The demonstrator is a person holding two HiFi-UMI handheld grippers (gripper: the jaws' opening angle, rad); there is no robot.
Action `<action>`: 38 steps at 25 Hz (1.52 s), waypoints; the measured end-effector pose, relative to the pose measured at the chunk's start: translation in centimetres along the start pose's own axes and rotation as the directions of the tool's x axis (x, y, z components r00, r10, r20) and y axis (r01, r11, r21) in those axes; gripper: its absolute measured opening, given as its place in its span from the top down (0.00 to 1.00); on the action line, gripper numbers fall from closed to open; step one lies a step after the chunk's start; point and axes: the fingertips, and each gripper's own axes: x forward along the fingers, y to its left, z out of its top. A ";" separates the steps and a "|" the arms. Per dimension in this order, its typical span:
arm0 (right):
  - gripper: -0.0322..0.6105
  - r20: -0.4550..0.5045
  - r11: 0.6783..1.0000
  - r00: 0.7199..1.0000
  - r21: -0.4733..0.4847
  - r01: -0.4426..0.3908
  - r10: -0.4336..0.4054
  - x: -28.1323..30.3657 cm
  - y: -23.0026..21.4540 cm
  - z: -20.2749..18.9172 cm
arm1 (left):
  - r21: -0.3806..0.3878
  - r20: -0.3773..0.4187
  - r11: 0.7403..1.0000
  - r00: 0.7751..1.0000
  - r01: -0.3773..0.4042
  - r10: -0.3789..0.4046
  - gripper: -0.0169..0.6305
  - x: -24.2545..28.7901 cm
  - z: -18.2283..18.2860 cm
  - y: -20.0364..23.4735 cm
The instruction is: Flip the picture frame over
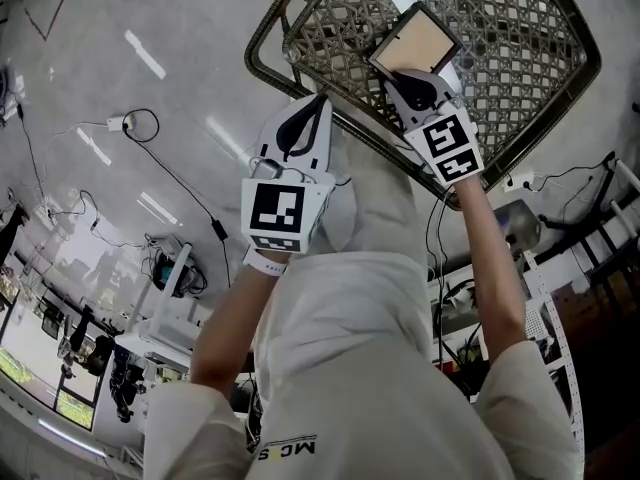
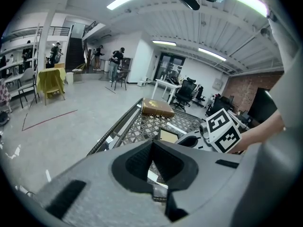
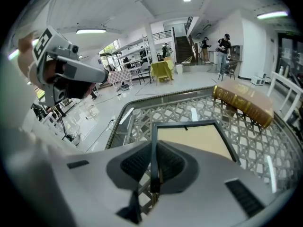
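Note:
A black-rimmed picture frame point(image 1: 415, 43) lies on the lattice metal table point(image 1: 270, 28) with its tan backing up. My right gripper point(image 1: 408, 76) is shut on the frame's near edge. In the right gripper view the black rim of the frame point(image 3: 194, 138) runs between the closed jaws of the right gripper point(image 3: 154, 148). My left gripper point(image 1: 320, 100) hovers at the table's near left rim, shut and holding nothing. The left gripper view shows its jaws point(image 2: 152, 145) meeting over the lattice, with the frame point(image 2: 168, 135) farther off to the right.
A brown book point(image 3: 244, 103) lies at the table's far side, and a white strip point(image 3: 193, 114) lies beyond the frame. Cables and a power strip point(image 1: 118, 122) cross the floor on the left. A white rack point(image 1: 170, 288) stands by the person's left side.

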 end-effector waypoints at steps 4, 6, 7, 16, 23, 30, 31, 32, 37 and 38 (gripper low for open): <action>0.87 0.017 0.999 1.000 0.031 -0.022 0.022 -0.8 0.4 0.5 | -0.003 0.000 1.000 1.000 0.000 0.000 0.94 0.0 0.1 -0.2; 0.87 0.023 0.998 0.999 0.046 -0.036 0.035 -1.2 0.7 0.6 | -0.002 0.002 1.000 1.000 0.001 -0.001 0.94 0.0 0.3 -0.3; 0.86 0.027 0.998 0.999 0.053 -0.044 0.043 -1.4 0.8 0.7 | -0.002 0.003 1.000 1.000 0.001 -0.001 0.94 0.1 0.4 -0.4; 0.86 0.125 0.977 0.982 0.142 -0.160 0.142 -2.7 1.8 3.6 | -0.009 0.019 1.000 1.000 -0.007 0.007 0.94 0.4 1.2 -0.7; 0.86 0.173 0.954 0.966 0.199 -0.225 0.192 -3.0 1.6 5.5 | -0.007 0.026 1.000 1.000 -0.013 0.013 0.94 0.7 1.8 -0.6; 0.87 0.322 0.855 0.919 0.386 -0.347 0.228 -3.5 0.9 7.7 | -0.007 0.025 1.000 0.999 -0.019 0.019 0.94 0.9 2.2 -0.5; 0.87 0.343 0.839 0.910 0.404 -0.366 0.232 -3.5 0.8 7.9 | -0.007 0.025 1.000 0.999 -0.020 0.020 0.94 1.0 2.2 -0.5; 0.87 0.359 0.825 0.903 0.417 -0.381 0.236 -3.5 0.7 8.1 | -0.007 0.025 1.000 0.999 -0.021 0.021 0.94 1.0 2.2 -0.5; 0.87 0.409 0.768 0.874 0.460 -0.446 0.262 -3.6 0.7 9.0 | -0.004 0.023 1.000 1.000 -0.020 0.020 0.94 1.2 2.4 -0.6; 0.87 0.415 0.758 0.869 0.465 -0.458 0.270 -3.6 0.7 9.2 | -0.002 0.023 1.000 1.000 -0.020 0.020 0.94 1.2 2.5 -0.7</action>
